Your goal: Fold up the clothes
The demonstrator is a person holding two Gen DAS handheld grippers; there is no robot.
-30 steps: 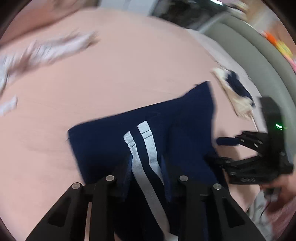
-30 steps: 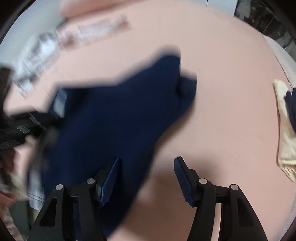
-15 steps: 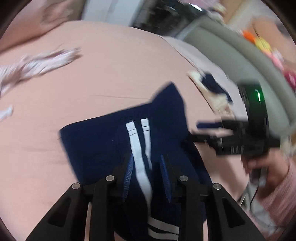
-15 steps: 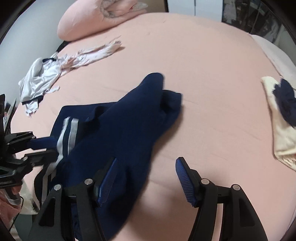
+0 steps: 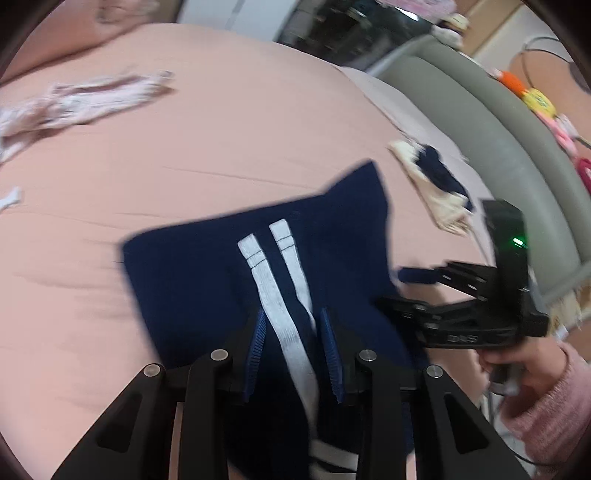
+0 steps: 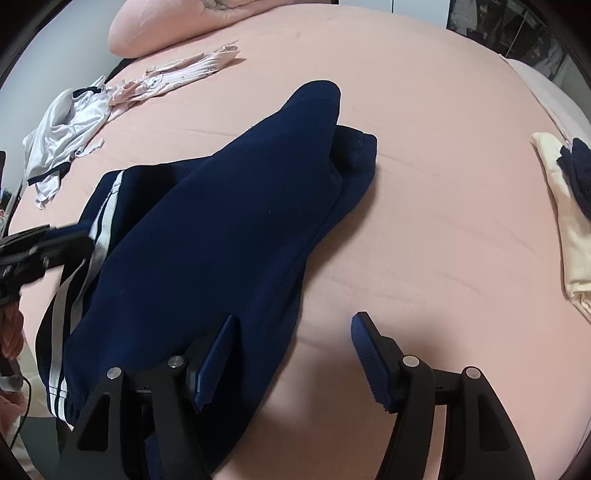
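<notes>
Navy track pants (image 6: 236, 229) with two white side stripes lie on the pink bed (image 6: 424, 110), partly folded. In the left wrist view the pants (image 5: 207, 266) fill the middle. My left gripper (image 5: 293, 332) is shut on the striped part of the pants; it shows at the left edge of the right wrist view (image 6: 48, 243). My right gripper (image 6: 291, 332) is open and empty, its left finger over the pants' near edge; it also shows in the left wrist view (image 5: 402, 288), beside the pants.
A pink patterned garment (image 6: 177, 74) and a white garment (image 6: 66, 129) lie at the far left. A cream and navy garment (image 6: 569, 206) lies at the right. A pink pillow (image 6: 166, 22) is at the head. A grey bed frame (image 5: 498, 118) runs along the right.
The right gripper has drawn back from the pants and steadied. The left gripper has narrowed onto the striped cloth and lifted it slightly.
</notes>
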